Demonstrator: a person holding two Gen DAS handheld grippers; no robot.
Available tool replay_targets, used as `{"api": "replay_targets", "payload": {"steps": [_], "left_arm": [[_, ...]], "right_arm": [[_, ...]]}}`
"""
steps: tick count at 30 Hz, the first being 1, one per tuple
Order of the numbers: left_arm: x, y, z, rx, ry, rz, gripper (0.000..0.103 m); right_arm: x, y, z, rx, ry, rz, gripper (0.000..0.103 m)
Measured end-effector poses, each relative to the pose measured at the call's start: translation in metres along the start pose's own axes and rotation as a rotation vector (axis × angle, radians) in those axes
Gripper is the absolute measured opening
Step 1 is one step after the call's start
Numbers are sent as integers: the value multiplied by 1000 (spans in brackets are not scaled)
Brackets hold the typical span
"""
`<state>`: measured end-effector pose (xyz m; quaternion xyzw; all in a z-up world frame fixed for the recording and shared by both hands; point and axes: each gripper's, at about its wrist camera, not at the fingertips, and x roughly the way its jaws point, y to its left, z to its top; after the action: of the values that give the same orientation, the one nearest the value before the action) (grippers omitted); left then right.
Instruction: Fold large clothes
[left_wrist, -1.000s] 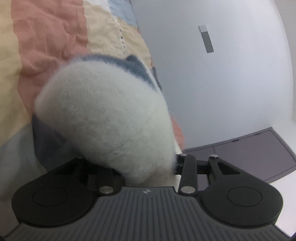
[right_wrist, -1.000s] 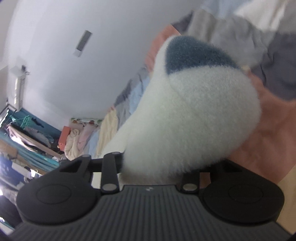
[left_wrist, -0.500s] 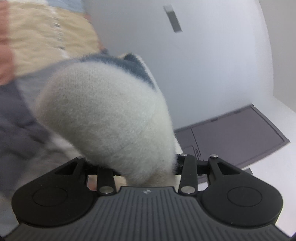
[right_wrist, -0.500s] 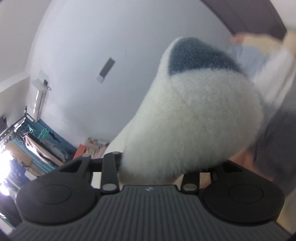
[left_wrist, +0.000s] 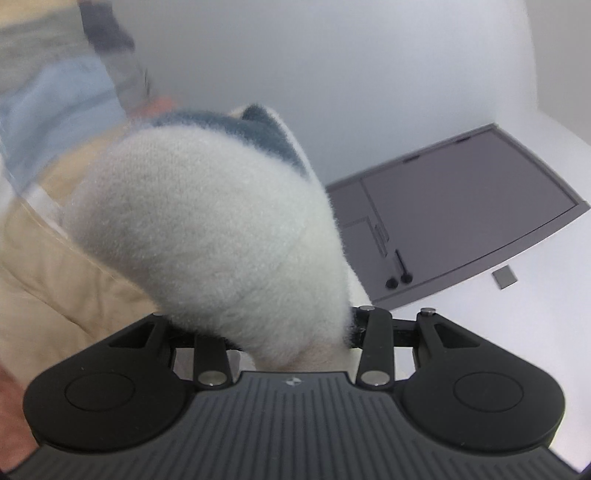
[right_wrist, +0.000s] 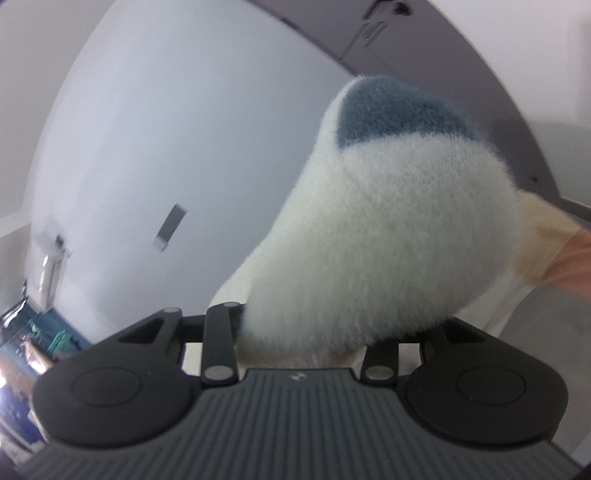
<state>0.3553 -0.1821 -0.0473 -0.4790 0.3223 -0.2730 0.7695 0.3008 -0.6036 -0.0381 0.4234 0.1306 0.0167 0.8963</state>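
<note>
A fluffy white garment with a blue-grey patch fills both wrist views. In the left wrist view the garment (left_wrist: 221, 236) bulges out from between my left gripper's jaws, which are closed on it; the fingertips are hidden under the fleece. In the right wrist view the same garment (right_wrist: 384, 236) bulges from my right gripper, also closed on it, fingertips hidden. Both grippers are raised and point towards the wall and ceiling.
A patchwork bedcover (left_wrist: 55, 258) in beige, pale blue and grey lies at the left, blurred. A grey door (left_wrist: 461, 210) shows on the white wall at the right. A cluttered clothes area (right_wrist: 22, 332) sits at the far lower left of the right view.
Both grippers have swung upward with the garment still held. The bedcover has slid out of the views, and the wall, ceiling and door now fill them.
</note>
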Motion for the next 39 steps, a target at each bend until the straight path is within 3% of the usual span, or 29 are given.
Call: {"api": "replay_targets", "payload": {"steps": [5,8,12,22,28,32,39], "left_arm": [[59,18,-8,32,48,30,45],[75,29,-15,132,64,43,45],[85,59,-23,187,93,72,45],[83,140,-35,116,116,55,49],[77,143,-43,128,111,42,51],[72,140,-45,133,112,62,60],[15,136,-78,179,82,130,64]], "right_arm": [[23,-58,3,43,2,-21,44],[35,-90,-8,76,5,-16,44],[47,-118,-28,78,37,-34,44],[40,-161,-74,145,65,21,48],[42,-173,-84,172,55,46,52],[29,-179,-79,233,75,28,54],[-13,-167,-86,253,101,-46,54]]}}
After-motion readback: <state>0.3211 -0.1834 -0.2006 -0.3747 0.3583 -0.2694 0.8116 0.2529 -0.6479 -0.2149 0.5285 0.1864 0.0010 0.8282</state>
